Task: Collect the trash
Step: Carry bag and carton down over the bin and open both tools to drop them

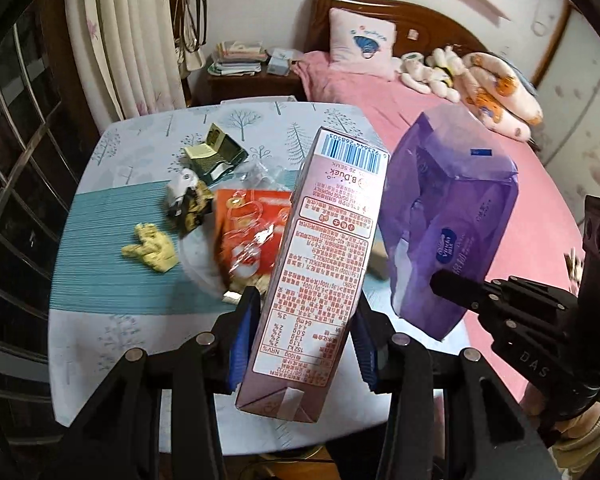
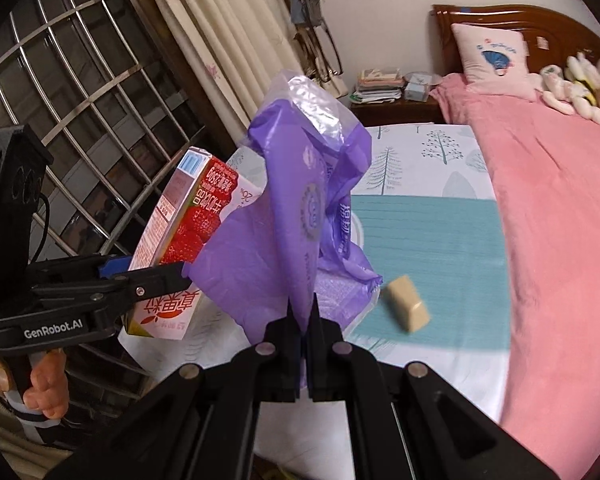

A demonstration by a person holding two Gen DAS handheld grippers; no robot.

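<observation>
My left gripper (image 1: 305, 300) is shut on a pink strawberry milk carton (image 1: 320, 264) and holds it tilted above the table; the carton also shows in the right wrist view (image 2: 180, 240). My right gripper (image 2: 302, 308) is shut on an empty purple tissue wrapper (image 2: 300, 208), which hangs in the air to the right of the carton (image 1: 448, 216). On the table lie an orange plastic wrapper (image 1: 252, 232), a yellow crumpled scrap (image 1: 150, 248), a black-and-white crumpled wrapper (image 1: 188, 200), a dark green box (image 1: 216, 156) and a beige block (image 2: 406, 304).
The table (image 1: 112, 280) has a tree-print and teal striped cloth. A pink bed (image 2: 560, 220) with pillow and soft toys stands right of it. A nightstand (image 1: 244, 80) with books is behind. Curtains and a barred window are at left.
</observation>
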